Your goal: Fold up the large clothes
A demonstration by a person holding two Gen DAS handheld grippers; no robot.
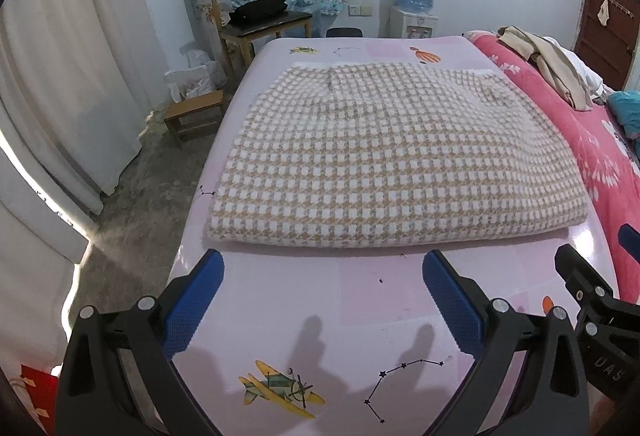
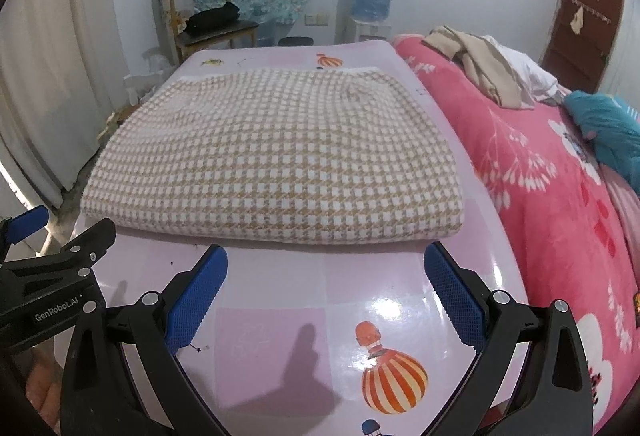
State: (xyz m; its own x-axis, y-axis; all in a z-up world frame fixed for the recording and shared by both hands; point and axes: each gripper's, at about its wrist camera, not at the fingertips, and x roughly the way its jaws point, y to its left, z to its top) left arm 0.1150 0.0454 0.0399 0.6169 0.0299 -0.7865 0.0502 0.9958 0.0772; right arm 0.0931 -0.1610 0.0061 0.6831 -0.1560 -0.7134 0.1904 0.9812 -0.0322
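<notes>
Left wrist view, left claw (image 1: 322,276): fingers wide apart, empty, just before the near edge of the checked garment (image 1: 384,152).
Right claw (image 2: 325,272): also spread apart, holding nothing.
Garment: lies folded on the pink worktop (image 2: 304,300), near fold thick.
Risk: a claw may pinch only the top layer, so the fold opens.
Far risk: the glossy worktop lets the garment slide towards the pink blanket (image 2: 560,196).

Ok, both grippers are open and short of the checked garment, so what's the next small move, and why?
Probably ease both forward to the near edge of the checked garment. It lies folded flat on the pink table, and the left gripper and right gripper sit open, holding nothing, just short of that thick folded edge, roughly under its two near corners, ready to pinch for another fold.
</notes>
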